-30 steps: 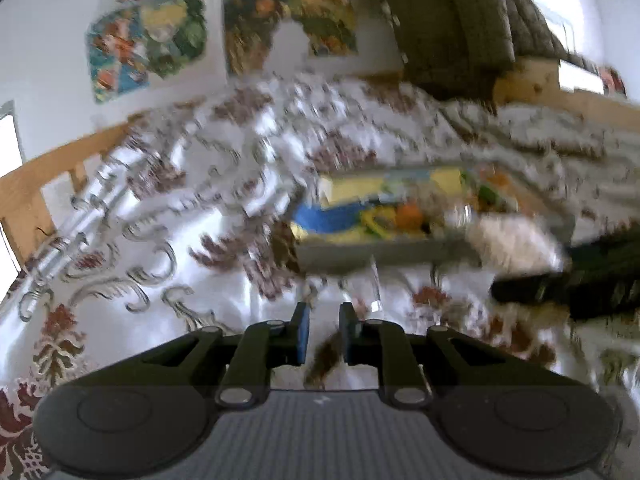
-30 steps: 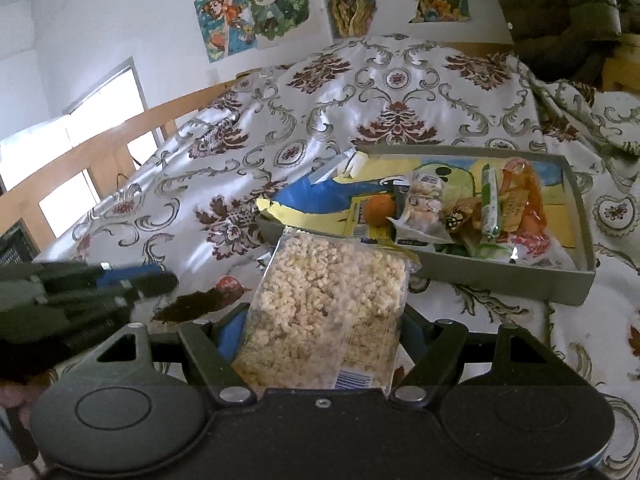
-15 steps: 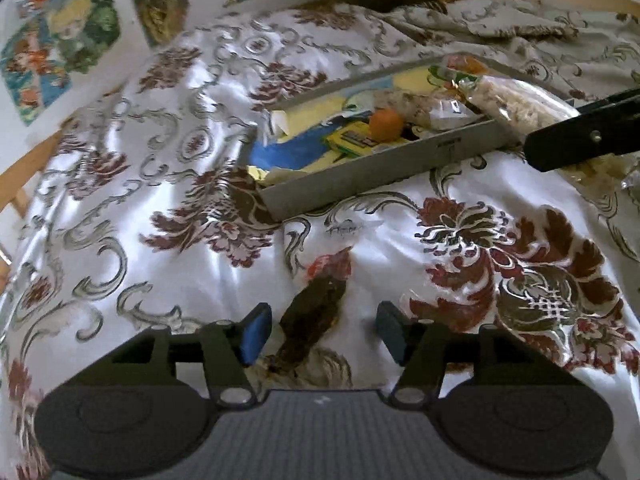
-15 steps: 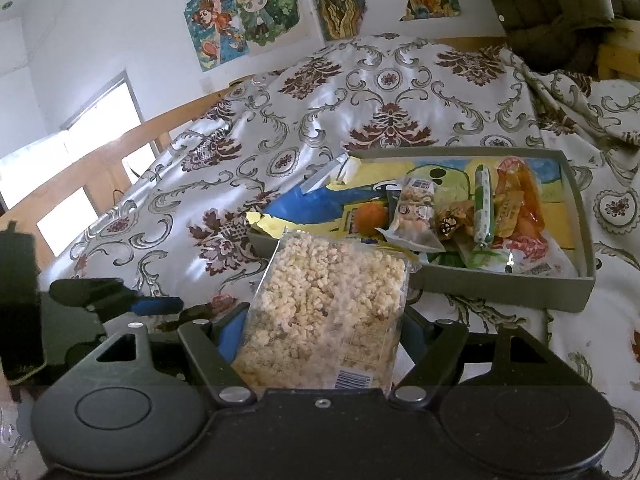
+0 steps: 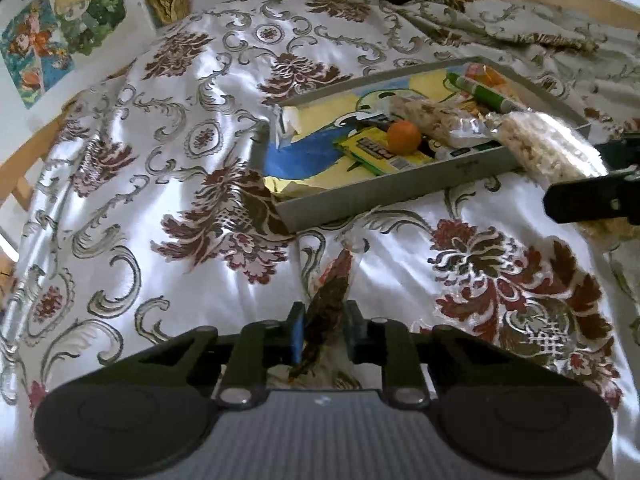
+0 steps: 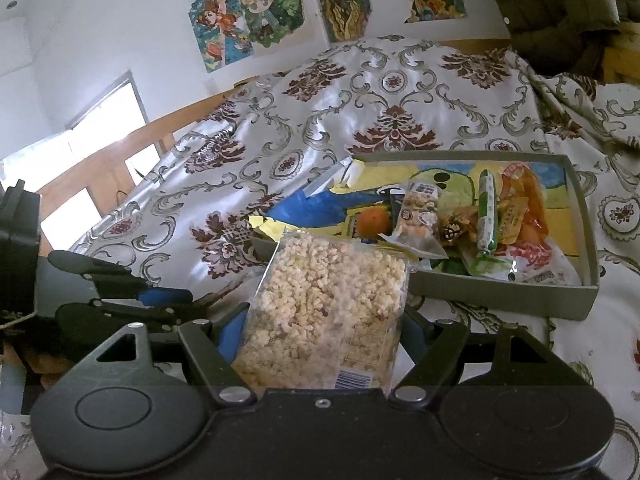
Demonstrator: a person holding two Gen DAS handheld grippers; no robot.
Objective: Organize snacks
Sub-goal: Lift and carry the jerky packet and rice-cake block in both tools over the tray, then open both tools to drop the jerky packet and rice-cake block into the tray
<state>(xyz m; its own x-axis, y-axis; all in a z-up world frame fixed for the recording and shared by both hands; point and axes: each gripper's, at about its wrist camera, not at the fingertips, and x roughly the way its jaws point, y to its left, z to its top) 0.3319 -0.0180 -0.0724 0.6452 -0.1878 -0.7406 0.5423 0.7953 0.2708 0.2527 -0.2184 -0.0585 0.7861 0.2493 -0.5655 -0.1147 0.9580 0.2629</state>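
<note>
left wrist view: a bed under a white cover with dark red floral print fills the picture, with posters on the wall behind it. a grey tray lies on the cover, its floor a blue and yellow picture, holding a yellow packet, an orange ball, a green stick pack and other wrapped snacks crowded toward its far right end. the left gripper has its fingers just closed in on a small clear packet of dark brown snack, pinched at its near end; the packet's far end lies on the cover, just in front of the tray's near wall. at the right edge the right gripper holds a bag of puffed rice beside the tray's near corner.

right wrist view: the right fingers stand wide and are clamped on the sides of the puffed rice bag, which sits upright in front of the tray, above the cover. the left gripper is at lower left, low on the bed.
</note>
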